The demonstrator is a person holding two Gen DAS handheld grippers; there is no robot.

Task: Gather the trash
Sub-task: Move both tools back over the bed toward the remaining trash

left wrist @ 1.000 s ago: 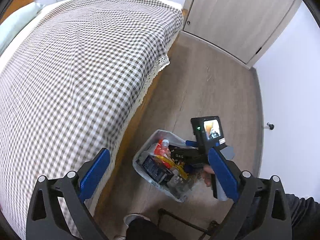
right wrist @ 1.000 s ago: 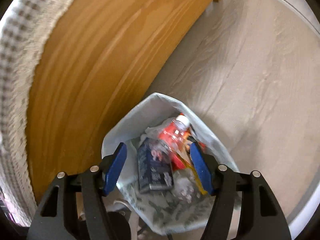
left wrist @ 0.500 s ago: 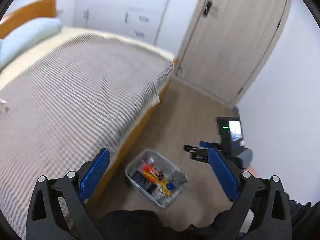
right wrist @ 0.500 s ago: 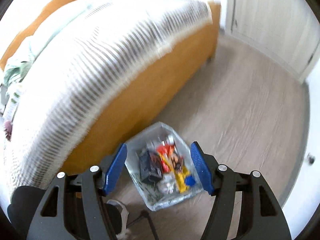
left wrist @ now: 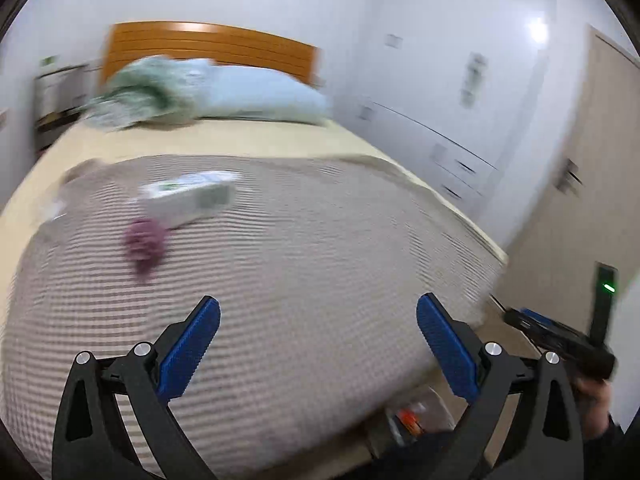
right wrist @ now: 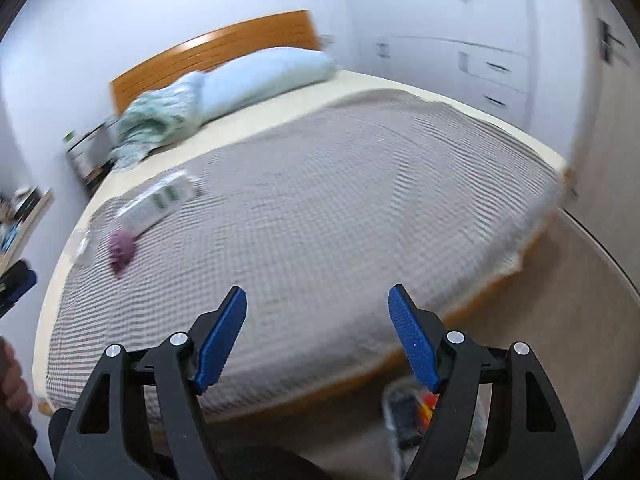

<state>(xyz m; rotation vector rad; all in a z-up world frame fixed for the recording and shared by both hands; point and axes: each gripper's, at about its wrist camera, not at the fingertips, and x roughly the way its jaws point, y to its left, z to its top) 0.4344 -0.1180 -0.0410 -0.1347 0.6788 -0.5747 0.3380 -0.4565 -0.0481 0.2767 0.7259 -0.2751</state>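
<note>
Both grippers raised over the bed, nothing held

Left gripper (left wrist: pixel 318 344) spread wide, empty; on the bed (left wrist: pixel 304 264) lie a white box (left wrist: pixel 188 198) and purple scrap (left wrist: pixel 144 244); right gripper (right wrist: pixel 316 336) spread, jaws just opening, empty; trash bin (right wrist: pixel 404 416) on the floor below.

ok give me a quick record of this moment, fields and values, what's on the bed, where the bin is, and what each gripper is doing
bed: checked cover, two pillows at the headboard
items on bed: white box, purple scrap, a clear item too blurred to name
bin: on the floor beside the bed, trash inside
left gripper: open, nothing between its pads, over the bed
right gripper: open, empty, jaws have just been opening
picture quality: motion blur in both views
</note>
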